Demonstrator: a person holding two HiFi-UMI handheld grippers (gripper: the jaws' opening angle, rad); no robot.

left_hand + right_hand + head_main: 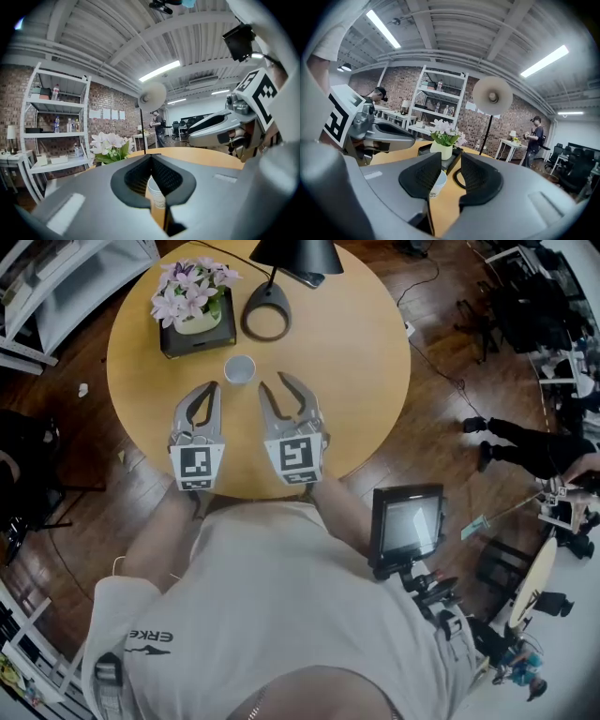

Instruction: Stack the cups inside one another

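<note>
A white paper cup [240,368] stands upright on the round wooden table [356,352]; I cannot tell whether others sit nested inside it. My left gripper [214,387] hovers just short of it, to its lower left, jaws shut with nothing in them. My right gripper [275,382] hangs to the cup's lower right, jaws open with a narrow empty gap. In the left gripper view the cup [157,194] shows beyond the closed left gripper [151,158]. In the right gripper view the cup [437,183] stands past the right gripper [450,160], left of its gap.
A pot of pink flowers [195,298] on a black tray [173,341] stands behind the cup at the left. The lamp's ring base [266,322] and black shade [295,254] are behind it to the right. A monitor on a stand [408,526] is at my right.
</note>
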